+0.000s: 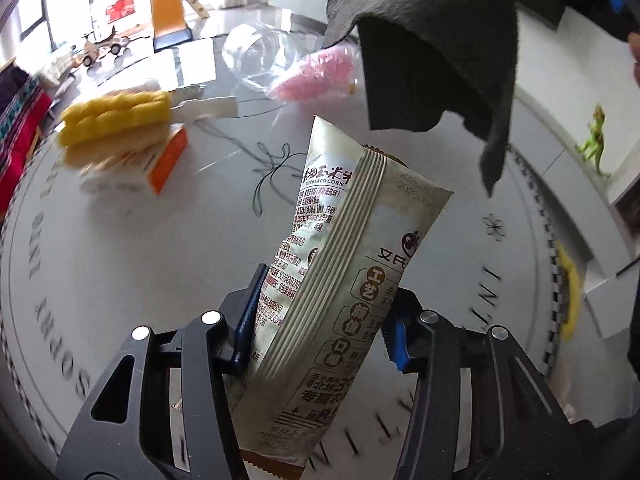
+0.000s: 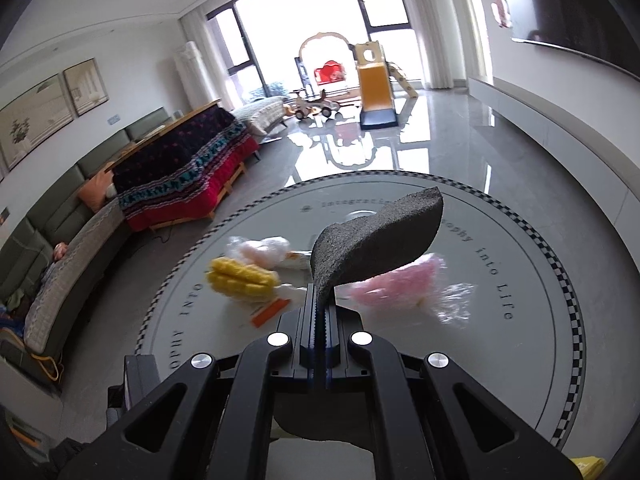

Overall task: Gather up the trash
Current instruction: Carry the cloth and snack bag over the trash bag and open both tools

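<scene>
- We have two pieces of trash in hand and several more left on the round table (image 2: 520, 360); no bin shows in either view, so we judge the collecting only partly done.
- Our left gripper (image 1: 320, 320) has its jaws clamped on a cream snack wrapper (image 1: 344, 280), which stands upright between the fingers, its crimped seam facing us and its top rising well ahead of the tips.
- The wrapper looks flat and crinkled, printed with small text and round badges; we judge it empty and light, likely to flop if the grip loosens.
- Our right gripper (image 2: 320, 312) has its jaws pressed together on the edge of a dark grey cloth (image 2: 380, 236), which curls up and forward from the tips like a leaf.
- In the left wrist view the same cloth hangs above and ahead of the wrapper.
- Still lying on the table beyond both jaws: a yellow corn-like packet (image 1: 116, 118) on an orange-edged box (image 1: 168, 160) to the left, a pink fluffy bundle (image 1: 316, 74) ahead, and clear plastic film (image 1: 256, 56) just beside it.
</scene>
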`<state>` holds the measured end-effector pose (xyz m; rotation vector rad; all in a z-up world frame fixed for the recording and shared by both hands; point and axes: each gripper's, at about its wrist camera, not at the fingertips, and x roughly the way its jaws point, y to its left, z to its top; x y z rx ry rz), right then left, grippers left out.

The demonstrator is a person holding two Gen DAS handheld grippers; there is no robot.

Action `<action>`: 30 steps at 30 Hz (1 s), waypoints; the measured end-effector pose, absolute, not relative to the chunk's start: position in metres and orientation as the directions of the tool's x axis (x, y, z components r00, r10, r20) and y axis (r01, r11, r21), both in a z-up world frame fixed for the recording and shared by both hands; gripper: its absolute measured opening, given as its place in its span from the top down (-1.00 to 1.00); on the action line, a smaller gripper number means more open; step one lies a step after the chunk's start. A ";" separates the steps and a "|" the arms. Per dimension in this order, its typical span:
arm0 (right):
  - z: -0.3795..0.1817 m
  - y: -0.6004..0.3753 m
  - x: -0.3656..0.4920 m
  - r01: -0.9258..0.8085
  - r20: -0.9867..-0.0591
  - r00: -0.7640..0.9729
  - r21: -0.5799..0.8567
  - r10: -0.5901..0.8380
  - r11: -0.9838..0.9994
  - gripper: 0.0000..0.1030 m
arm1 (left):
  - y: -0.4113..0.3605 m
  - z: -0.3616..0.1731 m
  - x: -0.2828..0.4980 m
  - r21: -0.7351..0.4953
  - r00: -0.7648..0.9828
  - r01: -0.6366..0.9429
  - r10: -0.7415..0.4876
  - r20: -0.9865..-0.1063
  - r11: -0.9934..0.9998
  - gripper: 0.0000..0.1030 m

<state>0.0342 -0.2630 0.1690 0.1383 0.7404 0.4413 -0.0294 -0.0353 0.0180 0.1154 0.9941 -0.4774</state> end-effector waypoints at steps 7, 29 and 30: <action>0.178 -0.217 0.000 -0.430 -0.612 0.616 0.265 0.496 0.863 0.93 | 0.015 0.032 -0.066 -0.186 0.531 0.331 -0.345 -0.774 0.925 0.03; 0.164 -0.018 -0.113 -0.738 -0.642 0.337 0.274 0.688 0.617 0.93 | 0.168 0.037 -0.226 -0.241 0.694 -0.090 -0.113 -0.711 0.966 0.03; 0.164 -0.008 -0.119 -0.751 -0.643 0.320 0.275 0.695 0.600 0.93 | 0.174 0.036 -0.233 -0.241 0.697 -0.111 -0.097 -0.710 0.964 0.03</action>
